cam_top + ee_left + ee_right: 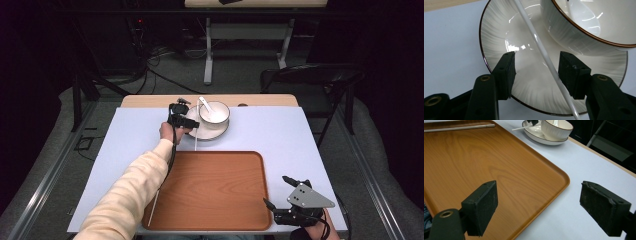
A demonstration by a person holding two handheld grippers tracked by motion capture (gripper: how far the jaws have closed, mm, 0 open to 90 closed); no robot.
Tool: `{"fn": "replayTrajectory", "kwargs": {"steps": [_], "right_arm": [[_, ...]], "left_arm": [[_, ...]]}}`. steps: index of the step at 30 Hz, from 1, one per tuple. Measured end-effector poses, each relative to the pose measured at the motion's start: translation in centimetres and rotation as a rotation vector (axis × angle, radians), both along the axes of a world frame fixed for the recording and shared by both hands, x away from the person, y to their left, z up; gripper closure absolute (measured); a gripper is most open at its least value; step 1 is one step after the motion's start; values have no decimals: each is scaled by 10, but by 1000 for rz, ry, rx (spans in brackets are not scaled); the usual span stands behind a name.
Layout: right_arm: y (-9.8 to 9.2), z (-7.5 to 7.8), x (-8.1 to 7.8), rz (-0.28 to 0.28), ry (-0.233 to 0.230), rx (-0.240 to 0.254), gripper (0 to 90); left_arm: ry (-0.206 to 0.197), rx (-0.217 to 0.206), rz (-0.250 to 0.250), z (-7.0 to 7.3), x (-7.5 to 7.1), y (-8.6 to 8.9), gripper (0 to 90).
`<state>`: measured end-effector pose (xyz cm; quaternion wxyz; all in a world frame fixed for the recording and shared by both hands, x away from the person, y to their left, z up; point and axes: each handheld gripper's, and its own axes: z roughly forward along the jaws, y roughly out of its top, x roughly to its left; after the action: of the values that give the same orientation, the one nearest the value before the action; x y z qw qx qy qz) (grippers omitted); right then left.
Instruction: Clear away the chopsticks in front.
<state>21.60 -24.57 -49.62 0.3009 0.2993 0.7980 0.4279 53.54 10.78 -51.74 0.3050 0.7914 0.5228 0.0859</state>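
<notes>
The plate point(499, 30) just ahead of the left tongs point(537, 72) is off-white with fine grey radial streaks and a dark brown rim. The bowl point(584, 37) beyond matches. The chopstick point(541, 50) between the black pads is white. Beside the right tongs point(539, 205), the tray point(486, 165) shows orange-brown woodgrain on a pale lavender desk point(584, 162).

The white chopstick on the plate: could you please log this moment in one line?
left gripper: open, straddling chopstick on plate | right gripper: open, over tray edge
</notes>
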Motion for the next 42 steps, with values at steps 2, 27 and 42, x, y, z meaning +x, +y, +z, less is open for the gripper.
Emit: {"fn": "replayTrajectory", "kwargs": {"steps": [2,27,42], "right_arm": [[0,0,0,0,-1,0,143],[0,0,0,-1,-1,0,143],[0,0,0,-1,-2,0,144]], "left_arm": [[5,4,2,-1,2,-1,522],[36,-5,34,-3,21,-3,696],[58,-38,63,-8,21,-1,802]]}}
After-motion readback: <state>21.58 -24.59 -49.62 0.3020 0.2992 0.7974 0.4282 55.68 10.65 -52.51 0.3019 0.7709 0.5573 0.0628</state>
